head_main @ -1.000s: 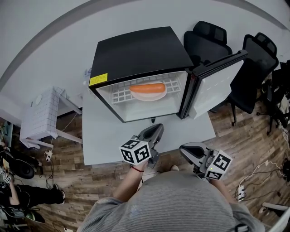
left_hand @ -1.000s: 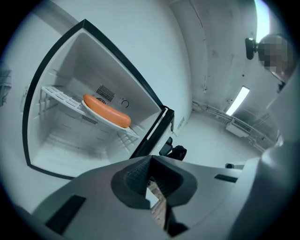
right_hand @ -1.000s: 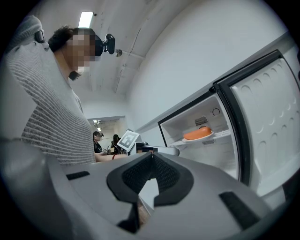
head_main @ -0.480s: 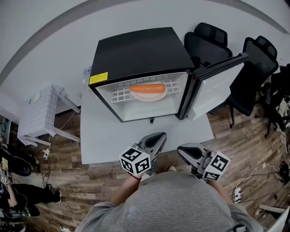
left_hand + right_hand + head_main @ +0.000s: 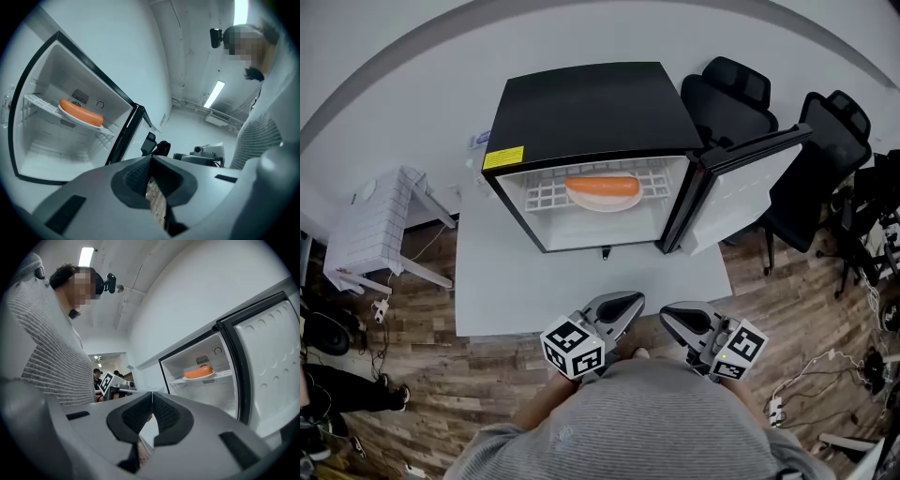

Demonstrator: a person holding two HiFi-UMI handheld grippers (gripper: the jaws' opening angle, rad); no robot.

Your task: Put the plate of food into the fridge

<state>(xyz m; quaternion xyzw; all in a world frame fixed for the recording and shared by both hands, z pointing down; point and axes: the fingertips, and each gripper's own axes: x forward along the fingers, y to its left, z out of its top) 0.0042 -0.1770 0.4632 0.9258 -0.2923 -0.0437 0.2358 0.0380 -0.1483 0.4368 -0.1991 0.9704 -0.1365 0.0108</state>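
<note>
A white plate with an orange sausage (image 5: 602, 187) rests on the wire shelf inside the small black fridge (image 5: 591, 112), whose door (image 5: 741, 183) stands open to the right. The plate also shows in the left gripper view (image 5: 80, 111) and the right gripper view (image 5: 198, 372). Both grippers are held close to my body, off the near edge of the white table (image 5: 581, 286). My left gripper (image 5: 630, 302) is shut with nothing in it. My right gripper (image 5: 667, 312) is shut and empty too. Neither touches the fridge or the plate.
Two black office chairs (image 5: 825, 141) stand to the right behind the open door. A small white side table (image 5: 380, 230) sits at the left. Cables and a power strip (image 5: 773, 408) lie on the wooden floor at the right.
My left gripper has drawn back from the table toward my body and slightly left. The right gripper has kept its place. The plate stays on the fridge shelf.
</note>
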